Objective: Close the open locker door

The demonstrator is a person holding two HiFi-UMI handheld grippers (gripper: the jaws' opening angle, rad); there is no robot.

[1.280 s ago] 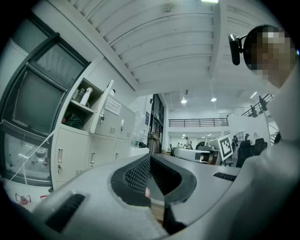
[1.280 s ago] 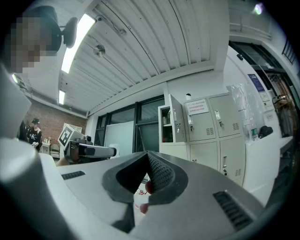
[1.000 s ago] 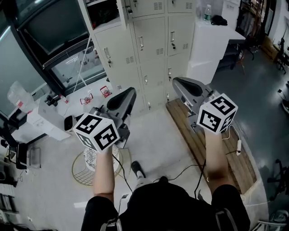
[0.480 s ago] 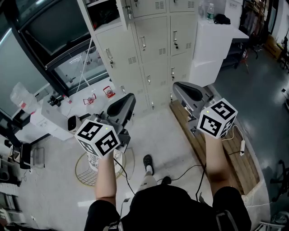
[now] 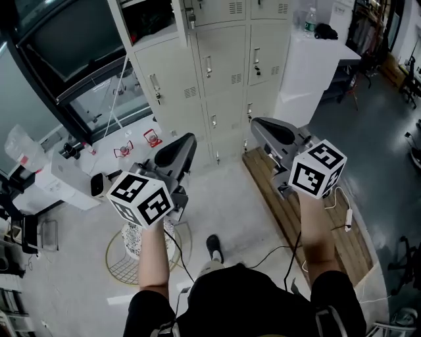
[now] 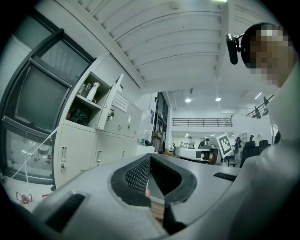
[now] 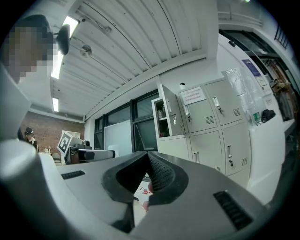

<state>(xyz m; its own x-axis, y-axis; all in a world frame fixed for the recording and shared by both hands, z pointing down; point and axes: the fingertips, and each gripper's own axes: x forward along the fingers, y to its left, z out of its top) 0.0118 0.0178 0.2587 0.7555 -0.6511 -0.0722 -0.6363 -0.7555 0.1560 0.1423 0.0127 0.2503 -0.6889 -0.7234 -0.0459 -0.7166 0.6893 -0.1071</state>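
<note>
Little change since the earlier frames: both grippers hold roughly the same spots, only the person's shoe has shifted on the floor and the lockers sit a touch differently in view. Left gripper and right gripper are raised side by side, well apart, pointing at the locker bank on the far side. Left gripper view: fingers closed tip to tip, nothing between them. Right gripper view: fingers also closed, nothing held. The open locker door is far left at the top of the bank, swung out from its compartment, which has dark stuff inside; neither gripper touches it, both well short of it. Other locker doors look shut. White bench stands right of the lockers with a bottle on top. Wire basket sits on the floor near left, under the left arm.
</note>
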